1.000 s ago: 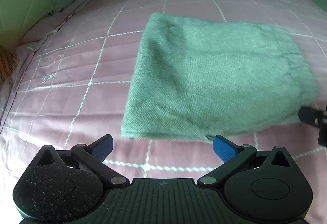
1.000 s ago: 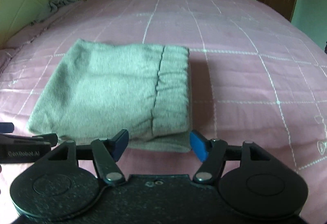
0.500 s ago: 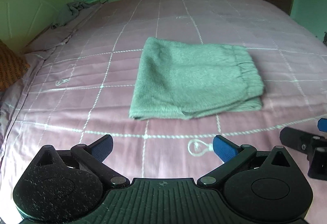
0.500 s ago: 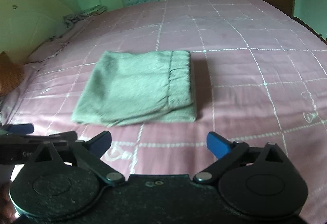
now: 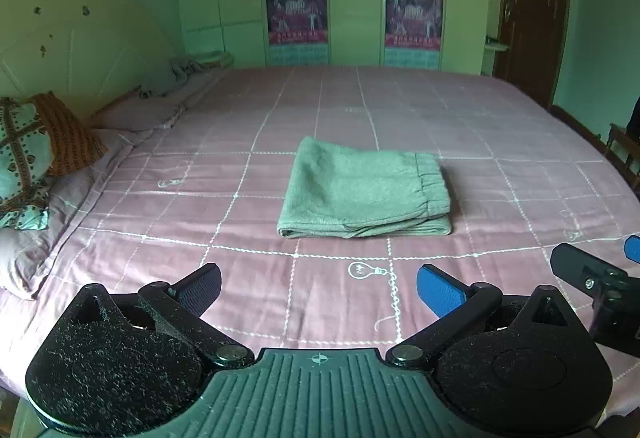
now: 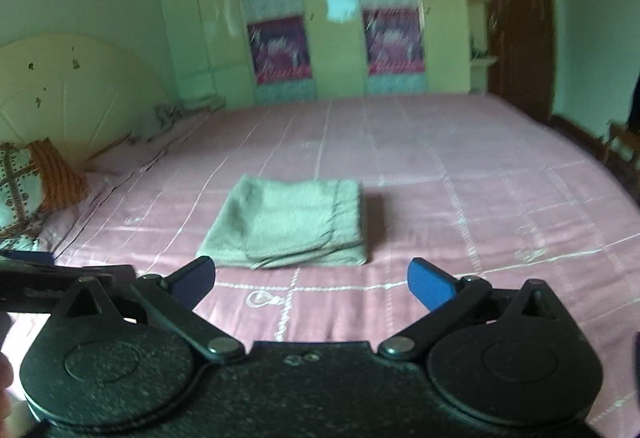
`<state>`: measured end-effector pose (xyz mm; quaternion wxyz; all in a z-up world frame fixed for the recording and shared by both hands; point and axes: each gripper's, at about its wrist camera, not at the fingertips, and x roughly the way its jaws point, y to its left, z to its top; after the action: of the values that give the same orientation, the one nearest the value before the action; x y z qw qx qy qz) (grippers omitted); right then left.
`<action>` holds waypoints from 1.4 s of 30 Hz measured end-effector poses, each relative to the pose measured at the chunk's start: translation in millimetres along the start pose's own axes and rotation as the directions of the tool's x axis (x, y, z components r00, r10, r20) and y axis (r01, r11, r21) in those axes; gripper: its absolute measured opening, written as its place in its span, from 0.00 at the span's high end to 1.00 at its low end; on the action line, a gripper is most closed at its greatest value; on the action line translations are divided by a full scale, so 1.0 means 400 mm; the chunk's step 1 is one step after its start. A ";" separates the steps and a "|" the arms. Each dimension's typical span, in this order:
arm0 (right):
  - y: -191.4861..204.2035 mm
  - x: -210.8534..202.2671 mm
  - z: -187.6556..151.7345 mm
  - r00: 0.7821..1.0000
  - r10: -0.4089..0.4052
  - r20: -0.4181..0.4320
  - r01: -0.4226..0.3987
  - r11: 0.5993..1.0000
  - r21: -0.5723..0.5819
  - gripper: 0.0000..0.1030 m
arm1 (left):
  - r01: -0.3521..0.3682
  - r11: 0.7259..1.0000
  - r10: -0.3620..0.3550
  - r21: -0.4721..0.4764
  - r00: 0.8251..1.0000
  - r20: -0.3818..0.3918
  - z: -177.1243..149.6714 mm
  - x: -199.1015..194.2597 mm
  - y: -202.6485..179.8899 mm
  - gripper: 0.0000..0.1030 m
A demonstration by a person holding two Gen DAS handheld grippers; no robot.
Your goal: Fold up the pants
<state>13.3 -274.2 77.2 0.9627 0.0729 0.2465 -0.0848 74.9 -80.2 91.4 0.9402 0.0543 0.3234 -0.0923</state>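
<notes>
The pants lie folded into a compact stack on the bed, well ahead of both sets of fingers and touched by neither. The layered edges face the cameras; the elastic waistband runs along the stack's right side in both views, front to back. The long axis of the stack runs left to right across the view, so the waistband end points right and the folded end points left, toward the pillows.

The left gripper has its fingers spread wide, with nothing between them. They point downward over bare bedcover, short of the stack. The stack sits ahead, slightly right of their centre line.

The right gripper also has its fingers spread wide and empty. In its view the stack lies ahead and slightly left of centre. Part of the right gripper shows at the right edge of the left view, just beside the left one.

Judgement: the open, empty fingers and the clear gap to the stack suit a finished fold. The stack sits square and flat, so no further grip appears necessary. The pants rest mid-bed, apart from the pillows and the grey cloth by the headboard.
</notes>
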 end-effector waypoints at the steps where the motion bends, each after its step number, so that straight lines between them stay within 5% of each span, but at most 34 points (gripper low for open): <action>1: 0.002 -0.019 -0.007 1.000 -0.013 0.018 0.013 1.000 -0.008 0.00 | 0.002 1.000 -0.002 -0.001 1.000 0.000 -0.007 -0.014 0.000 0.00; 20: -0.012 -0.197 -0.064 0.979 -0.102 0.179 0.104 0.995 -0.002 0.00 | 0.001 1.000 -0.001 -0.002 0.999 0.054 -0.101 -0.161 -0.037 0.00; 42: -0.012 -0.189 -0.077 0.983 -0.082 0.163 0.080 0.997 0.018 0.00 | -0.007 1.000 0.008 -0.030 1.000 0.027 -0.120 -0.154 -0.027 0.00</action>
<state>-67.1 -263.5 86.8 0.9750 0.0609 0.1690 -0.1310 -3.9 -74.5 91.4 0.9455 0.0404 0.3117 -0.0846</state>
